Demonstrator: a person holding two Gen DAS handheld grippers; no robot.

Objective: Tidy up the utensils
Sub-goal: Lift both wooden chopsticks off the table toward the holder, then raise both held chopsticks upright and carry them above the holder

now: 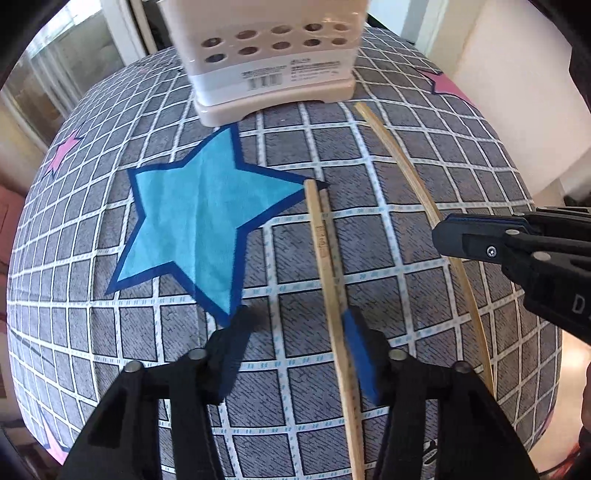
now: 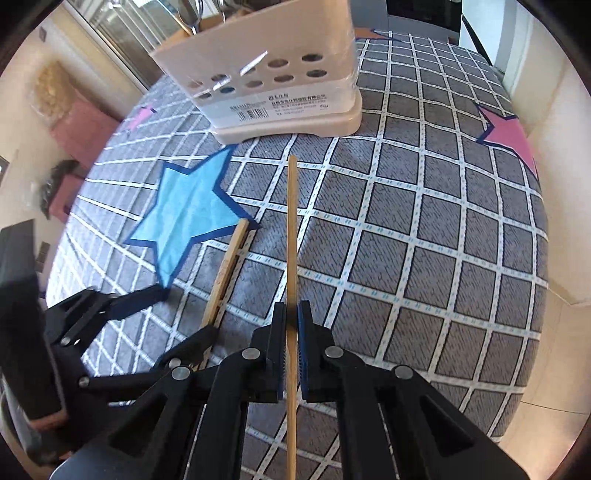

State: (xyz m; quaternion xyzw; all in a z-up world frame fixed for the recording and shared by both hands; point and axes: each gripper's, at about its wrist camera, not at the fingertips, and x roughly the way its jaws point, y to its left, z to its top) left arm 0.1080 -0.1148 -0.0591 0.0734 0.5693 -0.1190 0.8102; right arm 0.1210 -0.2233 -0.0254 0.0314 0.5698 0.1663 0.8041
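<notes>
Two wooden chopsticks lie or hang over the checked cloth. My right gripper (image 2: 291,321) is shut on one chopstick (image 2: 291,229), which points toward the white utensil holder (image 2: 280,85); that chopstick also shows in the left wrist view (image 1: 417,184), with the right gripper (image 1: 454,240) across it. My left gripper (image 1: 295,328) is open around the other chopstick (image 1: 328,266), which lies on the cloth beside the right fingertip (image 1: 360,354). That chopstick (image 2: 225,273) and the left gripper (image 2: 181,317) also show in the right wrist view.
The white utensil holder (image 1: 266,62) stands at the far side of the table, with metal utensils (image 2: 192,14) in it. The cloth (image 1: 369,140) bears a blue star (image 1: 199,221) and pink stars (image 2: 509,136). The table edge drops off at the right.
</notes>
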